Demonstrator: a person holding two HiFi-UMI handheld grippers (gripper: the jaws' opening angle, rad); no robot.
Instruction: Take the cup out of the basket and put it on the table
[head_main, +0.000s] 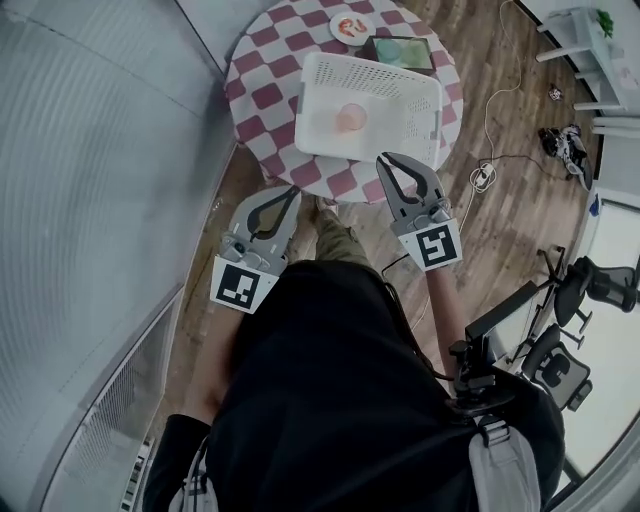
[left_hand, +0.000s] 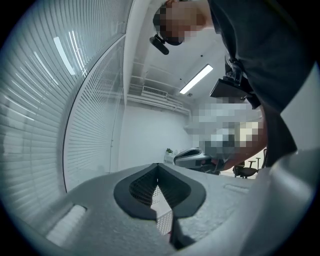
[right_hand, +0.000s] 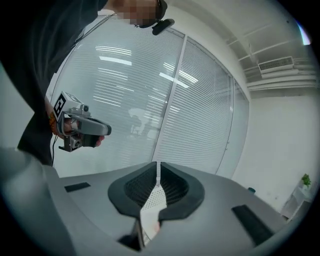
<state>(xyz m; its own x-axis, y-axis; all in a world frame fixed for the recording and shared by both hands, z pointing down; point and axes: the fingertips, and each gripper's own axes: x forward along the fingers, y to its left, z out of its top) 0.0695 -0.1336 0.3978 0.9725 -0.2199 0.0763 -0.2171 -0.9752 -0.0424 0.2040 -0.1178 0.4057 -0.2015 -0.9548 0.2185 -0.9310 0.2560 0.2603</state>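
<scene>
Right claw (right_hand: 158, 165): jaws pressed together with nothing between them. In the head view its tips show at the near edge of the table, just beside the basket's near wall and apart from the cup.
Left claw (left_hand: 158, 166): jaws also together and empty. It is held off the table's near-left edge, above the floor and beside the person's leg.
Cup (head_main: 351, 118): pale pink and upright with its mouth up. It stands on the basket floor, a little left of the middle, and no claw touches it.
Basket (head_main: 415, 95): white perforated plastic, rectangular and open-topped. It sits in the middle of the table and holds only the cup.
Table (head_main: 262, 97): round, covered with a red-and-white chequered cloth.
Behind the basket: a small plate with a red design (head_main: 352, 28) and a flat green-faced box (head_main: 400, 50) lie side by side at the far edge.
Surroundings: slatted blinds (head_main: 90, 200) run behind glass on the left. Cables (head_main: 488, 172) lie on the wooden floor, and office chairs (head_main: 600, 285) stand at the right.
</scene>
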